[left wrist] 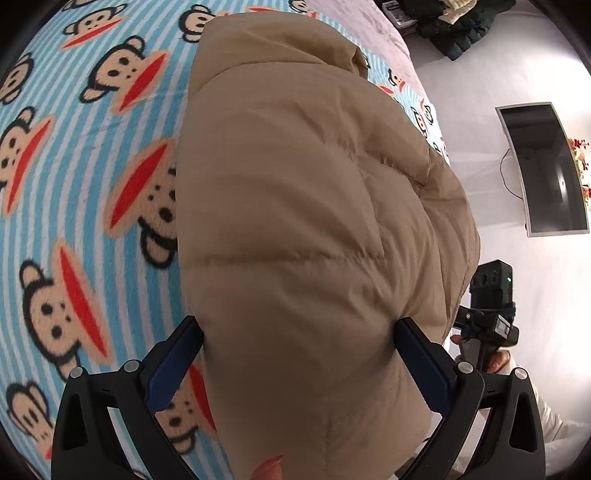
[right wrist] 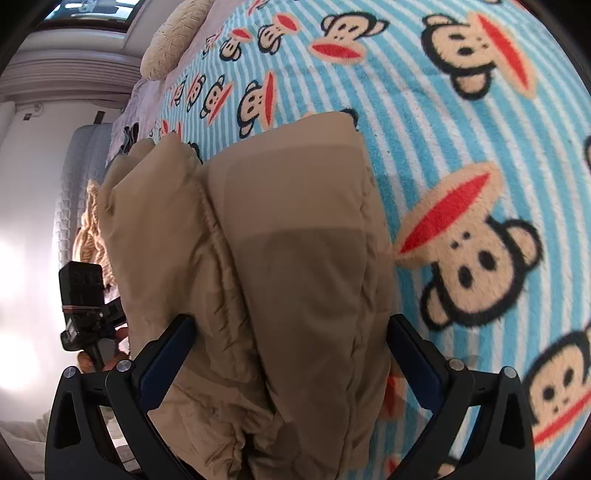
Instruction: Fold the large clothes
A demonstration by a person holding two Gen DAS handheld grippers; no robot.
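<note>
A folded tan puffer jacket [left wrist: 295, 184] lies on a bed covered by a blue-striped monkey-print blanket [left wrist: 92, 184]. In the left wrist view my left gripper [left wrist: 298, 321] straddles the near end of the bundle. Its jaws stand wide and the puffy fabric fills the gap and touches both pads. The right wrist view shows the same jacket [right wrist: 295, 240] from its other side. My right gripper [right wrist: 291, 319] is open wide around that end, with its fingers beside the fabric. A fingertip [left wrist: 269, 469] shows under the jacket's near edge.
The blanket [right wrist: 461, 147] spreads out beyond the jacket. A cream pillow [right wrist: 173, 37] lies at the head of the bed. A wall screen [left wrist: 543, 170] and a dark clothes pile [left wrist: 454, 26] are off the bed. Each view also catches the other handheld gripper unit [left wrist: 491, 314] [right wrist: 85, 306].
</note>
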